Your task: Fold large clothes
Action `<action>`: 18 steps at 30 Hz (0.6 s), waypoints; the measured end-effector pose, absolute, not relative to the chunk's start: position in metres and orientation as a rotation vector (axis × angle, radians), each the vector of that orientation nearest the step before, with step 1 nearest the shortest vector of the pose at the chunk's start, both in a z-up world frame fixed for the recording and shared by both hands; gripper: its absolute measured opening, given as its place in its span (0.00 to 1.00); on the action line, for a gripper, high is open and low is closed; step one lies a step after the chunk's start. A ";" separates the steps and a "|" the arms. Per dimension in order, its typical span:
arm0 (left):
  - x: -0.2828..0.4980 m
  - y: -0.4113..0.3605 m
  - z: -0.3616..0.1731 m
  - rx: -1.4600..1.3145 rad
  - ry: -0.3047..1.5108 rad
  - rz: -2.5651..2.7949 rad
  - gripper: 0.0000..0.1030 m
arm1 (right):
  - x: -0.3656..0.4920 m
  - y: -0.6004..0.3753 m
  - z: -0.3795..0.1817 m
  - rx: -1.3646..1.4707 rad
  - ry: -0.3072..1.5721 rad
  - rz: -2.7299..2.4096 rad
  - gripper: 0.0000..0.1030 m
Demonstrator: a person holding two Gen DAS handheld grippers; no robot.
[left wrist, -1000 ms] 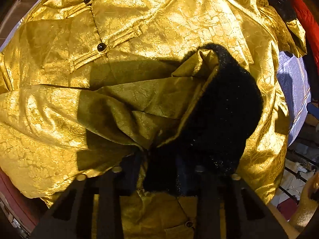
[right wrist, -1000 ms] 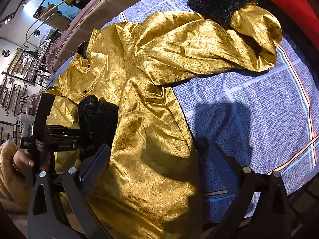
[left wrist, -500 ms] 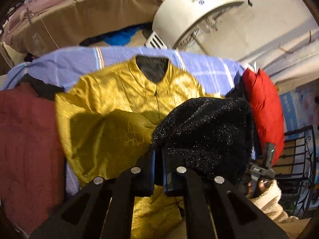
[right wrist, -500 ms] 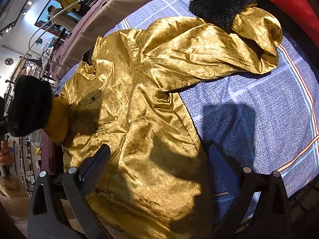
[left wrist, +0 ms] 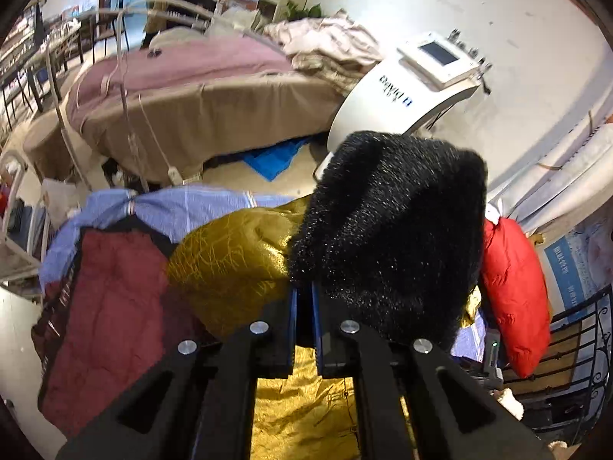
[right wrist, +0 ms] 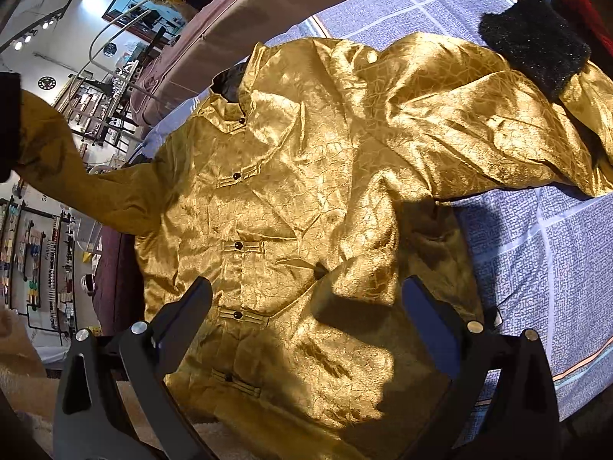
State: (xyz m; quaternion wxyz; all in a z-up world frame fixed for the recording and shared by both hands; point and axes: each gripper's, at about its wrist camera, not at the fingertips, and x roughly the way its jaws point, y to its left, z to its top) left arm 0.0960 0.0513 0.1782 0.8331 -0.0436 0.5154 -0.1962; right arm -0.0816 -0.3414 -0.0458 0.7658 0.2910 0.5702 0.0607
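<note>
A shiny gold jacket with black knot buttons lies front-up on a blue checked sheet. My left gripper is shut on the sleeve end with its black fuzzy cuff, held high above the bed; the gold sleeve hangs off it. In the right wrist view that raised sleeve stretches out to the left edge. The other sleeve lies across the sheet, its black cuff at top right. My right gripper hovers open over the jacket's lower front, nothing between its fingers.
A dark red quilt lies beside the jacket on the left, a red padded garment on the right. Behind stand a brown-covered bed and a white machine. A metal railing runs at the right.
My left gripper closed on the cuff and lifted it high, pulling the sleeve out straight to the side. The right gripper drifted sideways over the jacket's front and stayed open.
</note>
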 end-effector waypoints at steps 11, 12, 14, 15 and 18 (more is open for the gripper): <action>0.083 -0.087 0.110 0.127 1.069 -0.691 0.05 | -0.107 -0.355 -0.040 0.644 1.243 0.068 0.95; 0.080 -0.100 0.110 0.164 1.076 -0.718 0.05 | -0.110 -0.357 -0.041 0.650 1.244 0.060 0.95; 0.075 -0.114 0.103 0.219 1.069 -0.732 0.05 | -0.113 -0.359 -0.043 0.665 1.246 0.050 0.95; 0.077 -0.112 0.095 0.232 1.081 -0.711 0.08 | -0.113 -0.358 -0.043 0.676 1.243 0.053 0.95; 0.087 -0.090 0.053 0.337 1.189 -0.524 0.82 | -0.108 -0.349 -0.046 0.684 1.250 0.087 0.95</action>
